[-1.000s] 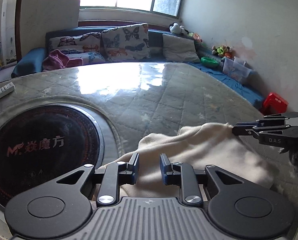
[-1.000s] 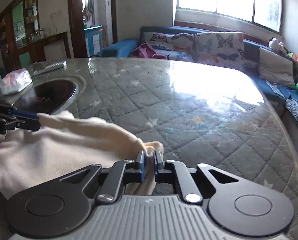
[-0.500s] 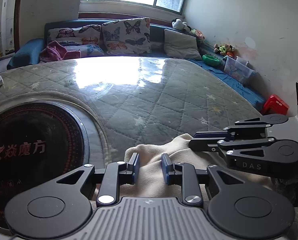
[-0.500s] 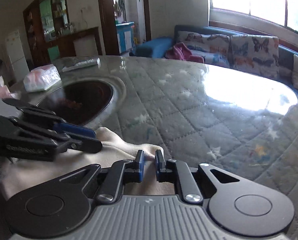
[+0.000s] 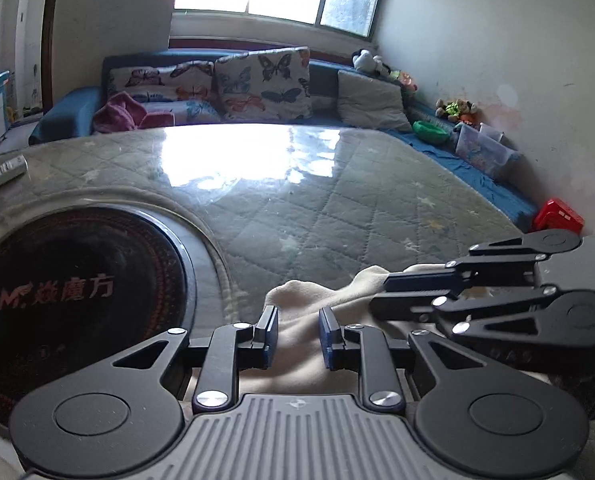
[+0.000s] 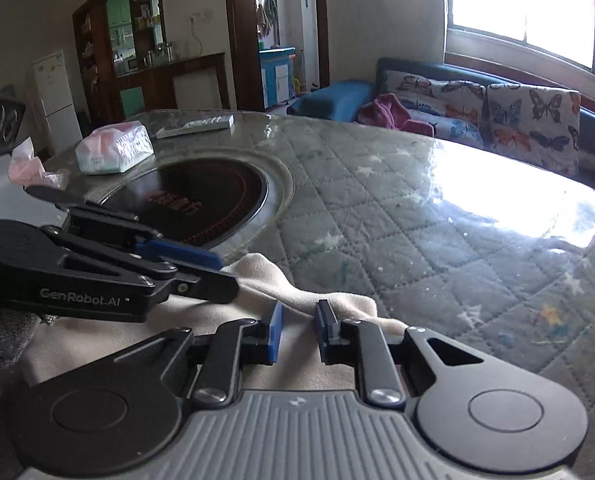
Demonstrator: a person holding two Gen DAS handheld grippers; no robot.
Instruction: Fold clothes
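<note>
Cream garment bunched on table | right hand-held gripper just opening

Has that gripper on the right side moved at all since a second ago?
Yes. In the left wrist view the right gripper has come in leftward from the table's right edge toward the left gripper, carrying the cream cloth; its jaws have just been opening.

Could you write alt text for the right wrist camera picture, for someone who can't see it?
The right gripper, jaws parted after just opening, straddles a bunched edge of a cream cloth on a quilt-covered table. The left gripper reaches in from the left over the same cloth, near a round black cooktop.
</note>
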